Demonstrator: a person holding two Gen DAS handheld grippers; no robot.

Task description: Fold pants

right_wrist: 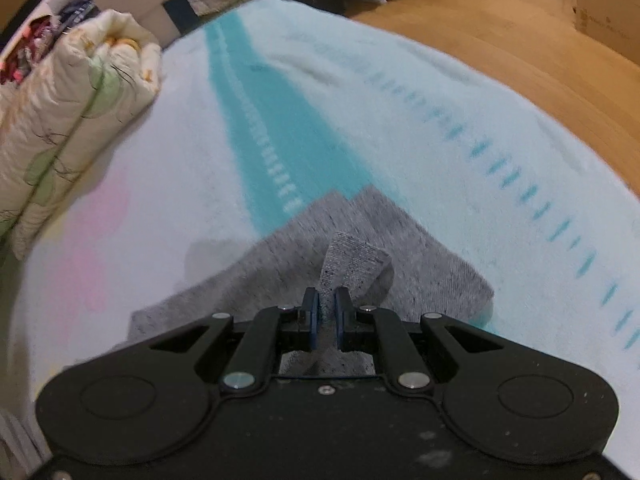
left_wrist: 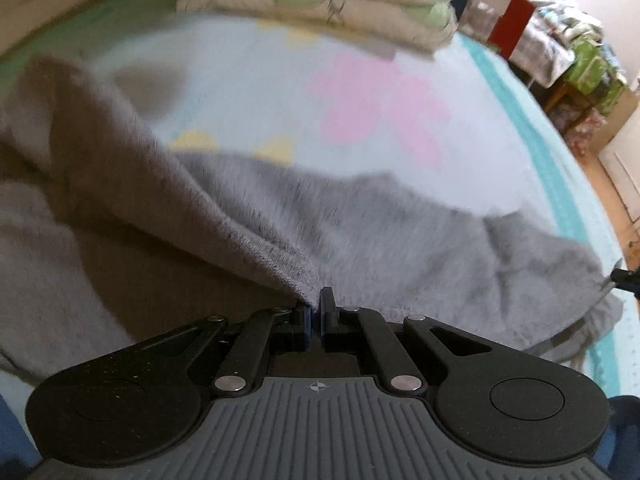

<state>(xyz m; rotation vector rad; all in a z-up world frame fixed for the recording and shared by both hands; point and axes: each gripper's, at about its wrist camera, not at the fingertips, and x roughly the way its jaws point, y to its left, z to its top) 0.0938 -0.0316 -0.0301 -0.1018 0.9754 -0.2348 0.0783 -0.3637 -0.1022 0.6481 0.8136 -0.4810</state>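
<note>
Grey pants (left_wrist: 360, 220) lie spread across a pale blue bed cover (left_wrist: 248, 80). My left gripper (left_wrist: 317, 304) is shut on a raised ridge of the grey fabric, which runs up and to the left from the jaws. In the right wrist view the pants (right_wrist: 420, 248) show as layered grey corners over the teal stripe. My right gripper (right_wrist: 327, 300) is shut on a small flap of grey fabric that sticks up between its pads. The other gripper's tip (left_wrist: 624, 278) shows at the right edge of the left wrist view, at the pants' far end.
A folded cream quilt with green print (left_wrist: 320, 4) lies at the head of the bed, also seen as quilt (right_wrist: 68, 120) on the left. The bed edge (right_wrist: 540, 120) drops to a wooden floor (right_wrist: 500, 28). Boxes and clutter (left_wrist: 560, 52) stand beyond the bed.
</note>
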